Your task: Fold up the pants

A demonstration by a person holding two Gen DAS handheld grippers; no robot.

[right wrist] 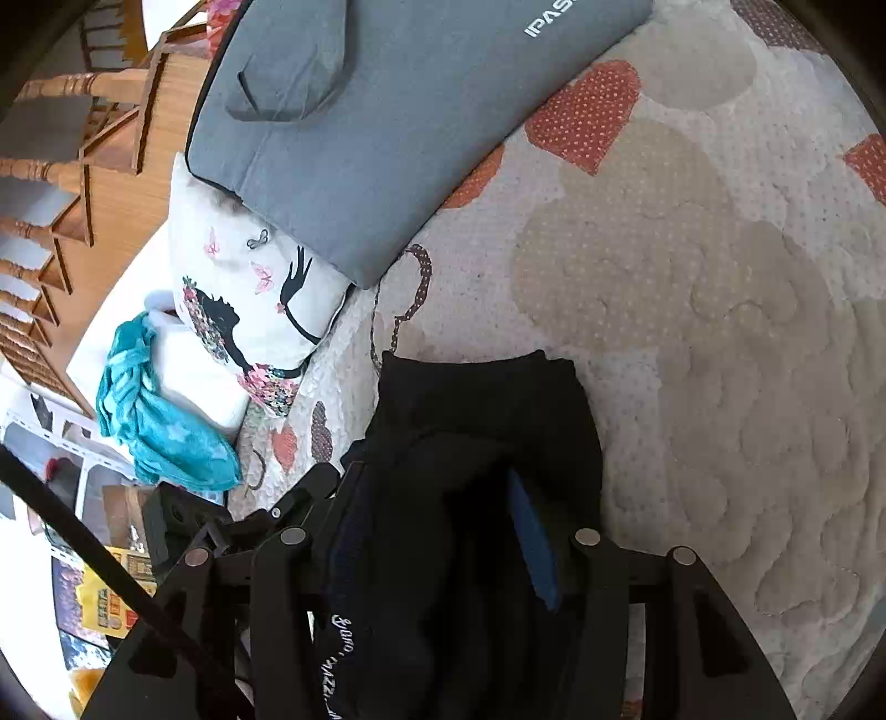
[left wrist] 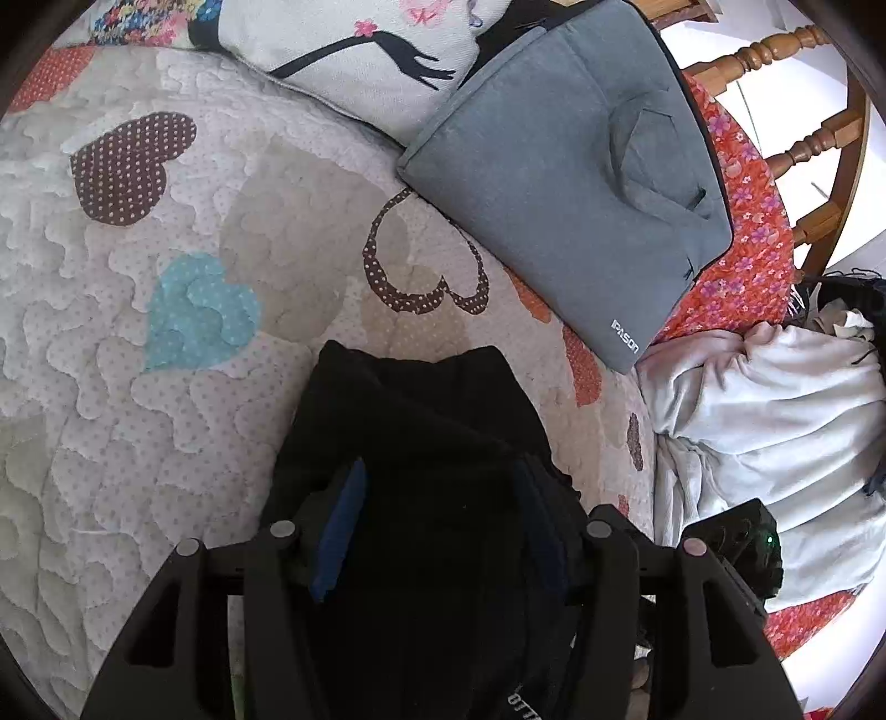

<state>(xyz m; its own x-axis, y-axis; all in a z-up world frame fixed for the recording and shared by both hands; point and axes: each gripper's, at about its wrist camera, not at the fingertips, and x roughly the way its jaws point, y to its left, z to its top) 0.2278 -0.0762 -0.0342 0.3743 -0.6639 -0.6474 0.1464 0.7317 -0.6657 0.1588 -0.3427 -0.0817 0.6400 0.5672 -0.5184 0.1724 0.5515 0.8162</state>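
Observation:
The black pants [left wrist: 421, 426] lie bunched between the fingers of my left gripper [left wrist: 437, 498], above a quilted bedspread with heart patches. The left jaws are closed on the thick fabric, blue pads pressing both sides. In the right wrist view the same black pants [right wrist: 482, 421] fill my right gripper [right wrist: 437, 509], whose jaws also grip the cloth; white lettering on the waistband [right wrist: 326, 664] shows near the base. Much of both grippers' fingertips is hidden by the fabric.
A grey laptop bag [left wrist: 581, 166] and a printed pillow [left wrist: 354, 50] lie on the quilt [left wrist: 166, 443] ahead. A pale rumpled blanket [left wrist: 775, 421] is at the right. A teal cloth [right wrist: 155, 421] and wooden chairs [right wrist: 66, 166] are left in the right wrist view.

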